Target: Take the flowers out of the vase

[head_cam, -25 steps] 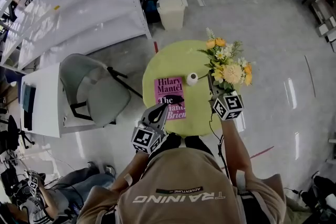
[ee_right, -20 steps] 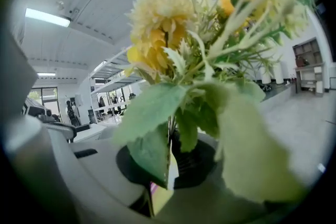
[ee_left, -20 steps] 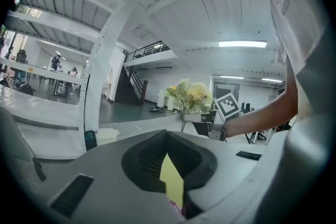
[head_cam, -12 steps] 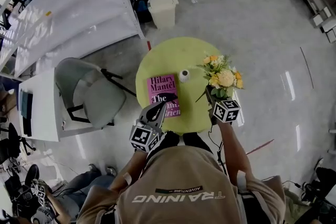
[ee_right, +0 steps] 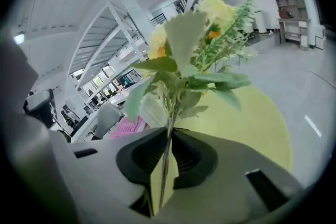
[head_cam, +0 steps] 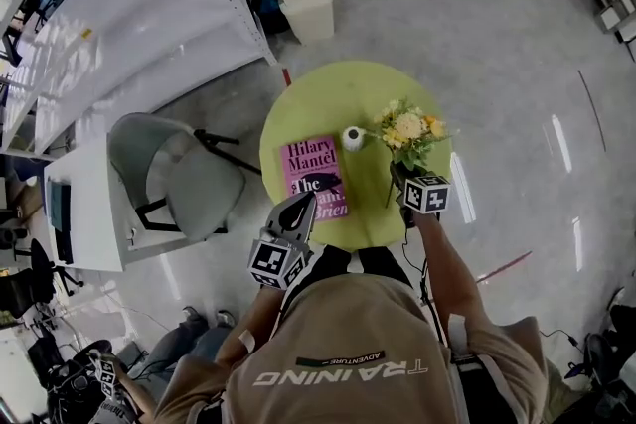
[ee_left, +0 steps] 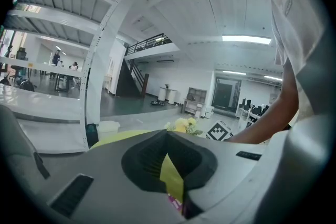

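A bunch of yellow and white flowers point(head_cam: 407, 128) with green leaves is out of the vase, above the right side of the round green table point(head_cam: 328, 99). My right gripper point(head_cam: 402, 173) is shut on its thin stems; in the right gripper view the stem point(ee_right: 167, 157) runs between the dark pads and the blooms point(ee_right: 210, 18) fill the view above the right gripper point(ee_right: 169, 138). The small white vase point(head_cam: 352, 138) stands empty at the table's middle, left of the bunch. My left gripper point(head_cam: 301, 210) hovers shut over the table's near edge, holding nothing point(ee_left: 167, 153).
A pink book point(head_cam: 316, 176) lies on the table left of the vase. A grey chair point(head_cam: 174, 176) stands left of the table, a white bin point(head_cam: 306, 7) and long white shelving point(head_cam: 149, 25) behind it. Grey floor surrounds the table.
My right gripper has come down and tilted with the flowers, so the bunch now sits lower and closer to the table beside the vase. The left gripper has hardly moved.
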